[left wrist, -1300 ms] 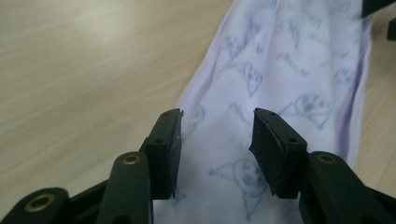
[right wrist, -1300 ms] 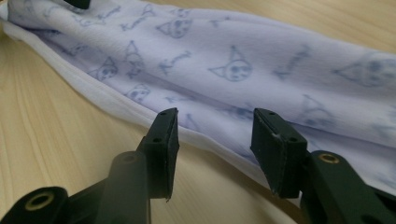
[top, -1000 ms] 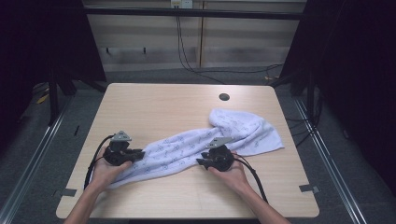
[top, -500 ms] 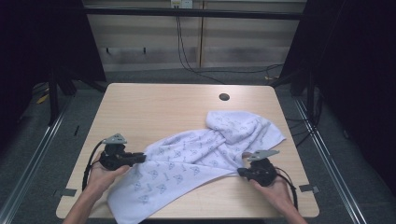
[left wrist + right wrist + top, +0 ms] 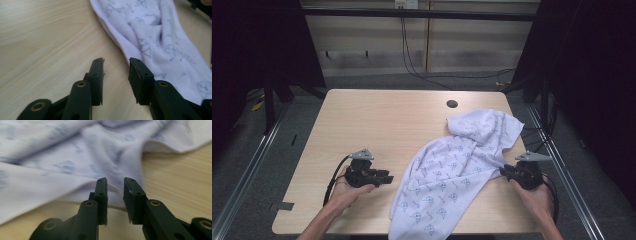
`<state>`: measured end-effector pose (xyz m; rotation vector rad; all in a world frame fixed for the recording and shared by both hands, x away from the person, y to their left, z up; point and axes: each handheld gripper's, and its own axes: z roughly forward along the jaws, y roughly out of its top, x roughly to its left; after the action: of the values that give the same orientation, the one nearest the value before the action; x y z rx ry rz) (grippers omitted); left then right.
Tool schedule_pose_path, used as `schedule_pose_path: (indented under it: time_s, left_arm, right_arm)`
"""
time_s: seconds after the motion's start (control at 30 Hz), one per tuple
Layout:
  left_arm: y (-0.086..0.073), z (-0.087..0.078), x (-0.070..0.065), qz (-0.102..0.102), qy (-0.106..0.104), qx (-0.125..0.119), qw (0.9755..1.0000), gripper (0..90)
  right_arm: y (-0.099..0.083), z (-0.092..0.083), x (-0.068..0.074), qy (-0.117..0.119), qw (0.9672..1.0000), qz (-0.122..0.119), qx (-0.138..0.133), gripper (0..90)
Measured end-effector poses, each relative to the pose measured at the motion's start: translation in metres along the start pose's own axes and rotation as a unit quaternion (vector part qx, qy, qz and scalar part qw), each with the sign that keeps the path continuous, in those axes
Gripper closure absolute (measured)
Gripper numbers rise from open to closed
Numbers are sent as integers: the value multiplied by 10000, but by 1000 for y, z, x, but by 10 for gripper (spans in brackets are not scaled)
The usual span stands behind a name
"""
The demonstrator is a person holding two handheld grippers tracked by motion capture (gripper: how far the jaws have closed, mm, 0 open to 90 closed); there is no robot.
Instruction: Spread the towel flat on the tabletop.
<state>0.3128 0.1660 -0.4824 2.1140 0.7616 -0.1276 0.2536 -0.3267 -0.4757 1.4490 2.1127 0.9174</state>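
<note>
White towel between left tongs, right tongs, both just released

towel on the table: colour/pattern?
The towel is white to pale lilac with small blue printed figures, clearest in the left gripper view.

Both grippers low, jaws parted, nothing clamped

The left gripper sits in the left hand, its jaws just opened with a bare gap between the fingertips. The right gripper rests in the right hand, jaws likewise just opened, its fingertips pressing on nothing.
</note>
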Motion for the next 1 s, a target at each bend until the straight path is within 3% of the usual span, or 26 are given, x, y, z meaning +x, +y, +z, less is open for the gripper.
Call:
schedule_pose_path:
  time_s: [0.03, 0.07, 0.1, 0.13, 0.17, 0.2, 0.23, 0.33, 0.37, 0.4, 0.5, 0.53, 0.6, 0.67, 0.73, 0.8, 0.83, 0.87, 0.9, 1.0]
  left_arm:
    - [0, 4, -4, 71, -19, 73, 9999, 623]
    - [1, 9, -7, 134, 4, 188, 9997, 602]
    - [0, 15, -11, 197, 98, 266, 9994, 598]
    - [0, 20, -12, 176, 95, 338, 9992, 598]
    - [0, 24, -11, 197, 119, 404, 9989, 598]
    - [0, 28, -11, 169, 105, 409, 9990, 595]
    - [0, 30, -11, 154, 22, 419, 9990, 595]
    - [2, 35, -13, 118, -78, 419, 9990, 605]
    - [1, 36, -14, 225, -131, 440, 9987, 671]
    - [1, 39, -16, 325, -53, 466, 9984, 861]
    - [1, 37, -18, 378, -71, 454, 9982, 888]
    - [2, 28, -15, 332, -22, 266, 9991, 891]
    - [2, 22, -13, 266, -15, 170, 9995, 892]
    - [2, 0, 0, 70, 141, -158, 9998, 892]
    - [1, -7, 4, -17, 227, -276, 9994, 892]
    - [0, -20, 12, -152, 300, -457, 9984, 892]
    - [-2, -26, 15, -173, 377, -515, 9978, 892]
    - [-3, -32, 18, -232, 417, -578, 9972, 892]
    - [-7, -45, 25, -333, 513, -680, 9958, 892]
    - [-12, -57, 29, -373, 595, -711, 9950, 893]
  right_arm:
    - [1, -5, 9, 118, 9998, -43, -120, 690]
    - [2, -11, 30, 531, 9983, -140, -205, 687]
    - [2, -11, 40, 737, 9967, -220, -239, 686]
    - [2, -11, 40, 737, 9967, -220, -239, 686]
    - [0, -6, 61, 1149, 9925, -375, -151, 673]
    - [-1, -3, 71, 1255, 9908, -503, -90, 659]
    - [-1, -3, 71, 1255, 9908, -503, -90, 659]
    - [-1, 6, 95, 1550, 9849, -769, 54, 629]
    - [-2, 9, 102, 1616, 9833, -827, 87, 618]
    - [-1, 14, 114, 1727, 9798, -998, 139, 599]
    - [-2, 18, 125, 1822, 9766, -1121, 194, 578]
    - [-3, 20, 134, 1740, 9750, -1353, 279, 556]
    - [-4, 21, 135, 1748, 9740, -1406, 306, 547]
    - [-10, 22, 134, 1555, 9751, -1514, 446, 525]
    - [-10, 22, 132, 1598, 9750, -1482, 431, 527]
    - [-12, 19, 129, 1495, 9762, -1501, 470, 555]
    - [-12, 18, 129, 1485, 9764, -1491, 486, 686]
    - [-12, 18, 129, 1485, 9764, -1491, 486, 686]
    - [-12, 15, 128, 1471, 9752, -1563, 546, 854]
    - [-12, 13, 124, 1497, 9743, -1576, 585, 881]
